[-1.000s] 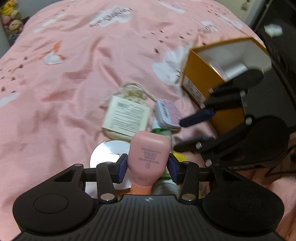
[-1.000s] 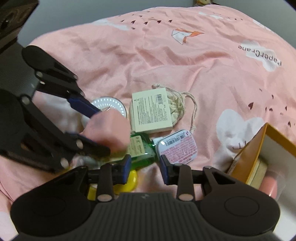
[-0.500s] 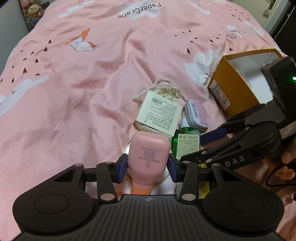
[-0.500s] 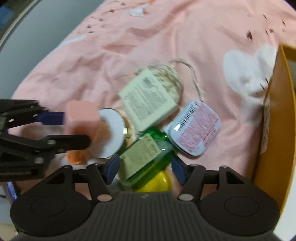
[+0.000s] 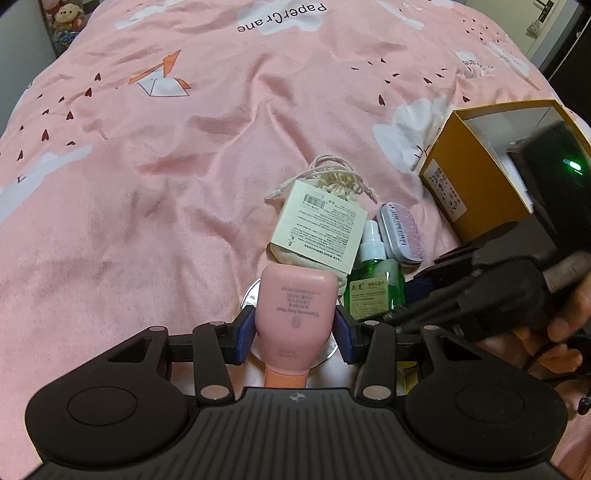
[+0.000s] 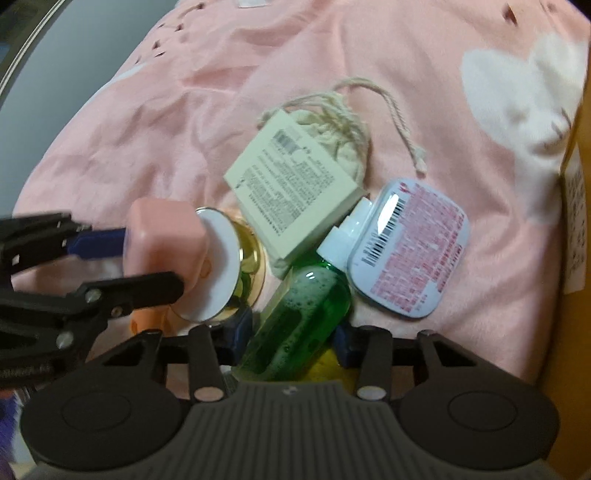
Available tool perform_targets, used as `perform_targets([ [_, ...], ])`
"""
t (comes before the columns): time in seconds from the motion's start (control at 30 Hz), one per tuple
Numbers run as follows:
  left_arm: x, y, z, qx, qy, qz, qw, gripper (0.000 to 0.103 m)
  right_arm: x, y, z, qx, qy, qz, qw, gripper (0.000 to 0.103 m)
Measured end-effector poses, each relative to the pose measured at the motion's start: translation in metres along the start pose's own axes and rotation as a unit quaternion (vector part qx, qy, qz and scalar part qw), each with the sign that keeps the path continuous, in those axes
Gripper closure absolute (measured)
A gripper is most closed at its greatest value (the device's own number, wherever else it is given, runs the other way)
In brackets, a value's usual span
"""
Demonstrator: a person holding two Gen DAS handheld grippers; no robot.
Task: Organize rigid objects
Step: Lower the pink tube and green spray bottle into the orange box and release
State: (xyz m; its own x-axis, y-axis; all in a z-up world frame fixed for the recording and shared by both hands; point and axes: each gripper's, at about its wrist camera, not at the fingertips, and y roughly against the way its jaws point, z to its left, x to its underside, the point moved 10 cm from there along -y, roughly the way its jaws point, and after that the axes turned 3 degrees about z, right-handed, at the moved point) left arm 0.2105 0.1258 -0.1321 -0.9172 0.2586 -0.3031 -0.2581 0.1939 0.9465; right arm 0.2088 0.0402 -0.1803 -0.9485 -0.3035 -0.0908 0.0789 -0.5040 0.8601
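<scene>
My left gripper (image 5: pixel 295 332) is shut on a pink body wash tube (image 5: pixel 297 306), held just above a round gold compact (image 6: pixel 221 266); the tube also shows in the right wrist view (image 6: pixel 162 240). My right gripper (image 6: pixel 291 336) is open, its fingers on either side of a green spray bottle (image 6: pixel 299 314) that lies on the bed; I cannot tell if they touch it. A cream cardboard box (image 6: pixel 291 188) rests on a drawstring pouch (image 6: pixel 332 129). A white and pink tin (image 6: pixel 410 251) lies by the bottle's cap.
An open yellow box (image 5: pixel 480 166) with a white inside stands at the right on the pink bedspread (image 5: pixel 147 184). A yellow object (image 6: pixel 328 365) lies under the green bottle. Stuffed toys (image 5: pixel 62 22) sit at the far left.
My right gripper has moved forward and down so its open fingers now flank the green bottle. My left gripper has kept the pink tube and stayed over the compact.
</scene>
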Motion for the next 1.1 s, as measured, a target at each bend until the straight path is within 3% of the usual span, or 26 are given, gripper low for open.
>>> perform_targets([
  [0.23,0.003,0.007,-0.002,-0.004,0.018,-0.006,0.9998,0.053,0.01,0.027,0.024,0.019,0.076,-0.025,0.997,0.073],
  [0.4,0.004,0.02,-0.008,-0.001,0.033,-0.022,0.9992,0.053,0.018,0.052,0.032,0.032,0.124,-0.047,0.991,0.074],
  [0.53,0.004,0.036,-0.016,0.011,0.051,-0.039,0.9979,0.053,0.022,0.072,0.03,0.022,0.128,-0.063,0.99,0.074],
  [0.87,-0.009,0.081,-0.063,0.044,0.081,-0.121,0.9884,0.053,0.033,0.151,0.027,0.023,0.147,-0.117,0.982,0.074],
  [0.97,-0.015,0.093,-0.081,0.046,0.084,-0.15,0.9841,0.053,0.039,0.176,0.019,0.027,0.148,-0.13,0.98,0.074],
  [1.1,-0.03,0.106,-0.115,0.075,0.088,-0.187,0.9754,0.053,0.047,0.208,0.003,0.038,0.143,-0.147,0.978,0.074],
])
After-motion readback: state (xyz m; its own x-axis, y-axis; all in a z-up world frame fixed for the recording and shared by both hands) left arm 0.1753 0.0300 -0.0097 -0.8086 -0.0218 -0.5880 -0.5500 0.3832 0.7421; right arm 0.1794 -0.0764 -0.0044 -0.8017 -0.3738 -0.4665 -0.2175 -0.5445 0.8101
